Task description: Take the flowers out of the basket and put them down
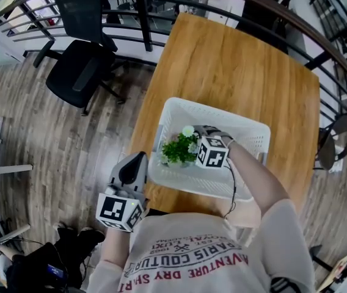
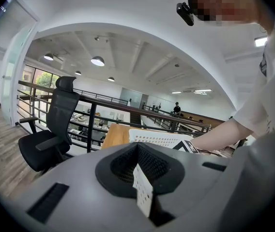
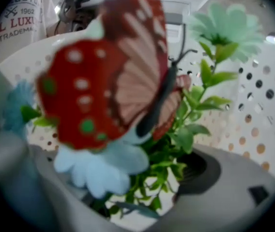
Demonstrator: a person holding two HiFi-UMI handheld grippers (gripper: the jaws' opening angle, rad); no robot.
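Between the jaws of the right hand-held gripper (image 3: pixel 142 202) stand the flowers (image 3: pixel 176 144), a bunch of green leafy stems. The jaws are set apart, one on either side of the stems, with the white basket floor visible through the gap. Whether either jaw presses on the foliage cannot be told.

Directly ahead of this hand-held gripper and very close (out of focus) is a red, white-spotted butterfly ornament (image 3: pixel 108 76) fixed among the stems. Below it is a pale blue bloom (image 3: pixel 103 163). A mint-green bloom (image 3: pixel 227 25) rises beyond, to the upper right. The perforated wall of the basket (image 3: pixel 268 110) closes the background.

From the head view, the right hand-held gripper (image 1: pixel 197 138) reaches down into the white basket (image 1: pixel 247 127), its tips at the flowers (image 1: pixel 178 148). The flowers sit inside the basket, in its left part. The basket rests on the wooden table (image 1: pixel 234 66), at the edge nearest the person.

The left hand-held gripper (image 1: pixel 138 160) is held off the table, beside its near left corner and well apart from the flowers. Its jaws are together with nothing between them (image 2: pixel 138 151). Ahead of it lie the table (image 2: pixel 113 134) and the basket (image 2: pixel 157 138). To its left stands a black office chair (image 2: pixel 55 129).
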